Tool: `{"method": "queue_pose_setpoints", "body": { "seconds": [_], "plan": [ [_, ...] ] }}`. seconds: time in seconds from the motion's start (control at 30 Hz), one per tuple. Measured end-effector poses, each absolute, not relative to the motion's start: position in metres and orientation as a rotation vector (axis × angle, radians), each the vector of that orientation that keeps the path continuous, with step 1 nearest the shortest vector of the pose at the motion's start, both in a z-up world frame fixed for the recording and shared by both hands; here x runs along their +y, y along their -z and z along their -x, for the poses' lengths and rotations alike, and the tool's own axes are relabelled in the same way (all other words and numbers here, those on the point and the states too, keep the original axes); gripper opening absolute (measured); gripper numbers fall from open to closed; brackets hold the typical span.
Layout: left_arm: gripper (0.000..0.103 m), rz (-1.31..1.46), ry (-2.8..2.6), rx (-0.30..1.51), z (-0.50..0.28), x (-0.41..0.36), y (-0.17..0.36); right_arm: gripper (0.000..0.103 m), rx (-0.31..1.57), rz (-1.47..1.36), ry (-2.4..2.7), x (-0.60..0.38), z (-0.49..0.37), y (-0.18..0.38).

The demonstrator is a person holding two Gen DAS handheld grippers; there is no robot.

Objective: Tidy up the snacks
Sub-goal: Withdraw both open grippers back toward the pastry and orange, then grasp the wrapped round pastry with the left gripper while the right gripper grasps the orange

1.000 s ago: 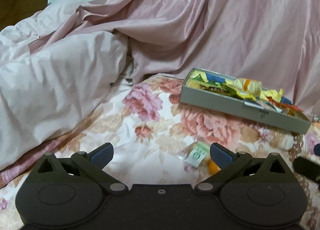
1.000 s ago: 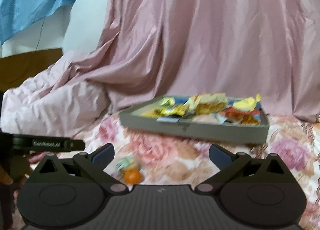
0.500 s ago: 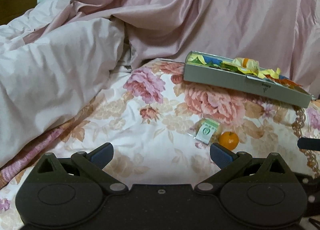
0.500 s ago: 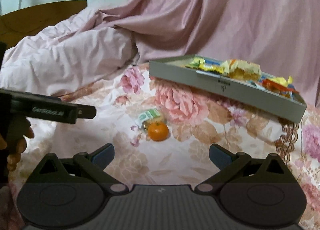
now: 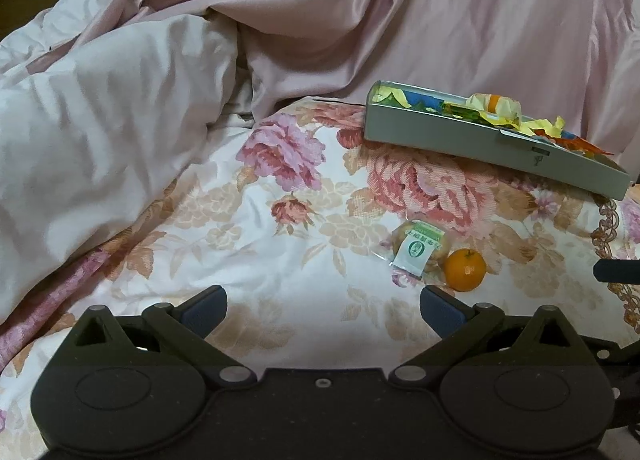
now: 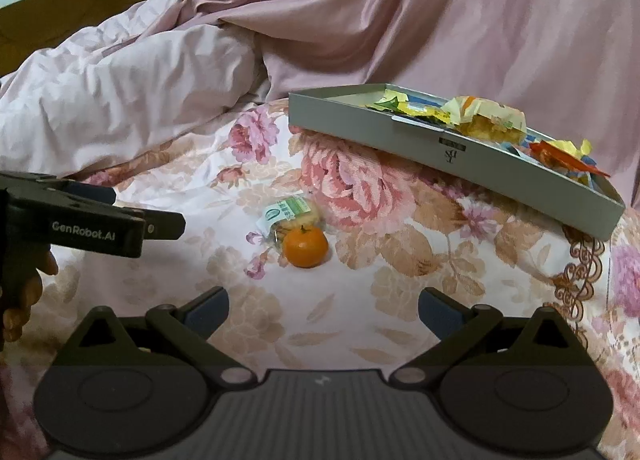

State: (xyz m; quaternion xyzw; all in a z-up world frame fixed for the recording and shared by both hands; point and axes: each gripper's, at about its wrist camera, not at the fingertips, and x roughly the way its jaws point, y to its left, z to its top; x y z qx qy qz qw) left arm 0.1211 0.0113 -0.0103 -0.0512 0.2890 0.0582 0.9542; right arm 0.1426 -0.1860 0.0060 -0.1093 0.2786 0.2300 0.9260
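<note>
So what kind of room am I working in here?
Most likely a bedroom: the snacks lie on a bed. A floral bedspread covers the surface, a rumpled pale duvet is heaped on the left, and the grey snack tray sits on the bedding, not on a table.

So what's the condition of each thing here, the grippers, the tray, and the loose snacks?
left gripper: open, holding nothing
right gripper: open, holding nothing
grey tray: lidless, heaped with wrapped snacks
orange: whole, loose on the bedspread
wrapped pastry: sealed, touching the orange

glossy satin sheet (image 5: 440,20), matt grey tray (image 5: 480,144)
</note>
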Motion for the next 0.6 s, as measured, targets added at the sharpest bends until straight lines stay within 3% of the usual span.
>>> {"method": "queue_pose_setpoints", "body": {
  "seconds": [0.4,0.6],
  "plan": [
    [0.102,0.099,-0.091,0.648,-0.154,0.007,0.016,0.103,0.492,0.482,-0.614,-0.169,-0.16,0.006],
    [0.102,0.082,-0.07,0.668,-0.179,0.001,0.02,0.103,0.498,0.448,-0.615,-0.164,-0.186,0.018]
  ]
}}
